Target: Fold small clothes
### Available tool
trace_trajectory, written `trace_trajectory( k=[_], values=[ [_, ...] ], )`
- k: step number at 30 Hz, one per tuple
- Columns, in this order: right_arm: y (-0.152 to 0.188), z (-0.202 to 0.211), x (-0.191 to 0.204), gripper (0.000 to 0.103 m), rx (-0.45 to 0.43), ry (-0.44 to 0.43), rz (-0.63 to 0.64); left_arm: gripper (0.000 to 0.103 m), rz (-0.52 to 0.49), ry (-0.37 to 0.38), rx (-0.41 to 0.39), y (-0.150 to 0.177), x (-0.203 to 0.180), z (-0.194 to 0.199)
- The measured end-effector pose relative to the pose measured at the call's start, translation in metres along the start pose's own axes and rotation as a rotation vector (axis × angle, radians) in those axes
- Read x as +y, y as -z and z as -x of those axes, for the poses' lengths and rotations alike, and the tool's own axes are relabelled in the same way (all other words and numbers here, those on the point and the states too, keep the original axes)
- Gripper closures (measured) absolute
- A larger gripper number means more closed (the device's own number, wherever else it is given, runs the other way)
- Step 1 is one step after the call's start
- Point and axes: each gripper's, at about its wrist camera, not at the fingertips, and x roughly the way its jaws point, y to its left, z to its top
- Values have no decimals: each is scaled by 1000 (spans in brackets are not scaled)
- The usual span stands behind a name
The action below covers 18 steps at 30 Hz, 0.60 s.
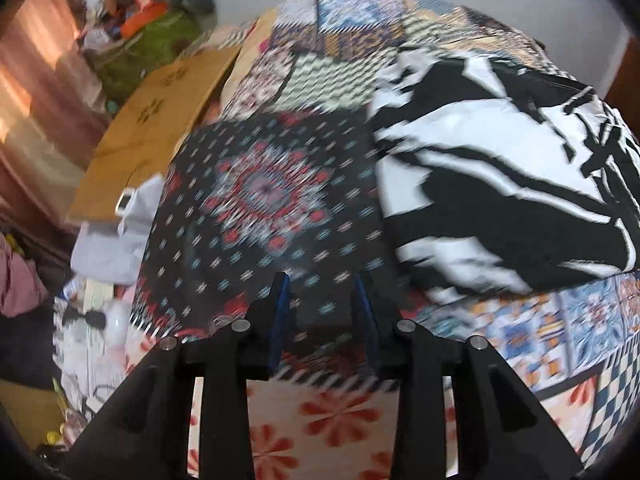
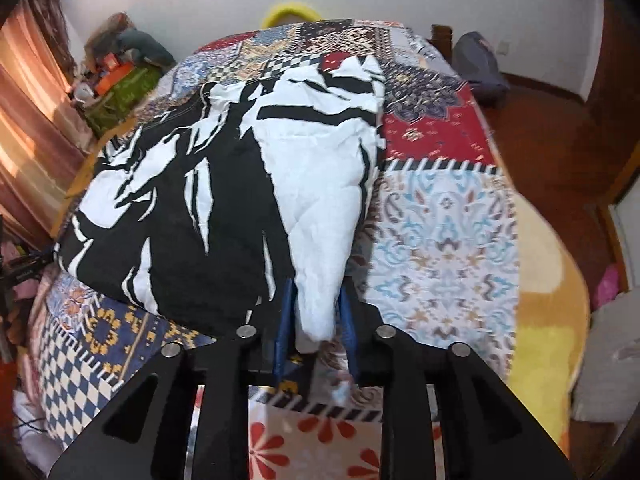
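Note:
A black-and-white printed garment [image 2: 180, 200] lies spread on the patchwork bedspread [image 2: 440, 232]. Its white corner is drawn into a narrow cone that runs between the blue pads of my right gripper [image 2: 316, 312], which is shut on it. In the blurred left wrist view the same garment [image 1: 500, 184] lies to the upper right. My left gripper [image 1: 322, 304] hangs over a dark medallion patch of the bedspread [image 1: 260, 184]. It is open, with only the bedspread showing between its fingers, and stays clear of the garment.
A cardboard sheet [image 1: 160, 120] and a pile of bags [image 1: 152, 40] stand beside the bed's left edge by a curtain [image 1: 36, 60]. A dark bag [image 2: 480, 64] sits at the far right corner, and wooden floor [image 2: 560, 92] lies beyond.

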Motion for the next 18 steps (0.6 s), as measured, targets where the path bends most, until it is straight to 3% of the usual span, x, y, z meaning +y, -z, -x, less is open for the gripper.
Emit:
trace_trajectory(
  k=[3, 6, 9, 12, 18],
  values=[
    [-6, 17, 4, 79, -46, 41, 2, 68, 57, 55, -14, -4, 21, 11],
    [-18, 39, 16, 58, -138, 47, 19, 67, 76, 100, -62, -16, 24, 28],
    [-32, 49, 37, 54, -194, 20, 53, 64, 52, 140, -91, -33, 11, 37],
    [-45, 41, 60, 50, -191, -36, 89, 49, 8, 166, -80, -40, -10, 31],
    [-46, -13, 108, 49, -87, -136, 173, 49, -16, 226, -18, -13, -26, 15]
  ],
)
